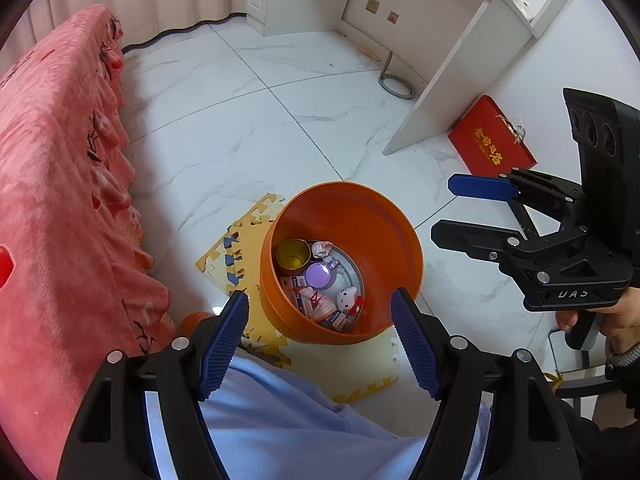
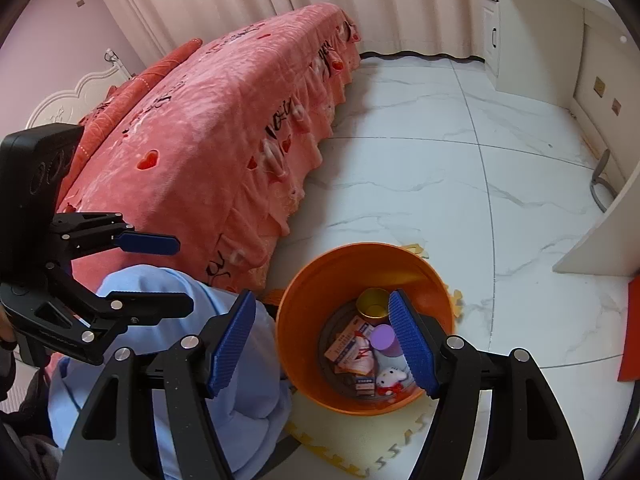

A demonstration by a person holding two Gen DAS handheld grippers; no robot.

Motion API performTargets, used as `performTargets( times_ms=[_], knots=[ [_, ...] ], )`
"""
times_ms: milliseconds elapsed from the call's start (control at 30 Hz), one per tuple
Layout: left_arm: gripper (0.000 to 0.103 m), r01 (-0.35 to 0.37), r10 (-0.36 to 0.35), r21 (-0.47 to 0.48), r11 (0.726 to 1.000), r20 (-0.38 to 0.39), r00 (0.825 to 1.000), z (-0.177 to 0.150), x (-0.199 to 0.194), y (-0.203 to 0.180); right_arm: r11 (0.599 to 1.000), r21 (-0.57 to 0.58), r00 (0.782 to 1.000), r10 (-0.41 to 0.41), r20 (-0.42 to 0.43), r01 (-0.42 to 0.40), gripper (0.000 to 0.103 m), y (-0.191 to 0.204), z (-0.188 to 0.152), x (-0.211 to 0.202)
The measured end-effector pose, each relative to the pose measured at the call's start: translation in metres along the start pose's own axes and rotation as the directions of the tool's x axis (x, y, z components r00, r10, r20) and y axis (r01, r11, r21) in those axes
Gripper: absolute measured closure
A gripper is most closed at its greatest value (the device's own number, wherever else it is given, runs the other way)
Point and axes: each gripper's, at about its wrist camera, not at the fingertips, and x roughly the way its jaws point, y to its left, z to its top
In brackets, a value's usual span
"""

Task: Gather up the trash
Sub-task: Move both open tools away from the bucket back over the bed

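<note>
Left wrist view. Left gripper (image 1: 320, 344) hangs above the round orange plastic bin (image 1: 384, 220), jaws wide apart, nothing between the blue ribbed pads. The bin stands on a yellow foam puzzle mat (image 1: 248, 232) on the white marble-look tiled floor (image 1: 280, 120). Trash lies at its bottom: a small gold metal tin (image 1: 293, 258), a crumpled white tissue (image 1: 322, 249), a purple round lid (image 1: 319, 275), printed cardboard packets (image 1: 304, 300), a small white plush cat with a red bow (image 1: 347, 298). The right gripper (image 1: 444, 210) shows at right, beside the bin, fingers spread and empty, a hand on its grip. Pale blue fabric (image 1: 288, 420), clothing by the look of it, lies below the left jaws.

Right wrist view. Right gripper (image 2: 322, 346) is also parted, holding nothing; its far pad overlaps the bin's inside. The same trash is visible in the bin. A bed under a pink plush cover (image 2: 208, 128) runs beside it. The left gripper (image 2: 180, 276) sits at left, open.

Judgement: the bin holds what has been gathered; neither view shows loose trash on the floor. Next, scan the floor and bed edge for leftovers. If one turns up, approach from above with the jaws open, close across its narrow side, and release directly over the bin mouth, clear of the rim.
</note>
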Motion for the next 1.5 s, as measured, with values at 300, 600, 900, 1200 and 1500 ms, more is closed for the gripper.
performTargets(
  times_ms=[300,600,900,1200,1500],
  knots=[
    [0.022,-0.036,0.039,-0.05,0.998,0.059,0.998,-0.022,-0.033,0.014,0.997,-0.044,0.998,0.062,0.016,-0.062,0.026,0.036,0.004,-0.012],
    [0.015,-0.109,0.127,-0.136,0.985,0.13,0.983,-0.061,-0.084,0.035,0.984,-0.13,0.992,0.128,0.021,-0.124,0.018,0.09,0.011,-0.02],
    [0.014,-0.186,0.238,-0.283,0.941,0.161,0.958,-0.124,-0.139,0.068,0.94,-0.262,0.975,0.219,-0.029,-0.219,0.014,0.172,0.021,-0.008],
    [0.011,-0.241,0.342,-0.448,0.861,0.158,0.926,-0.199,-0.187,0.099,0.842,-0.42,0.94,0.318,-0.12,-0.338,0.014,0.281,0.024,0.012],
    [0.011,-0.254,0.421,-0.603,0.756,0.15,0.895,-0.271,-0.223,0.134,0.749,-0.518,0.91,0.367,-0.194,-0.413,0.014,0.373,0.022,0.034]
  ],
)
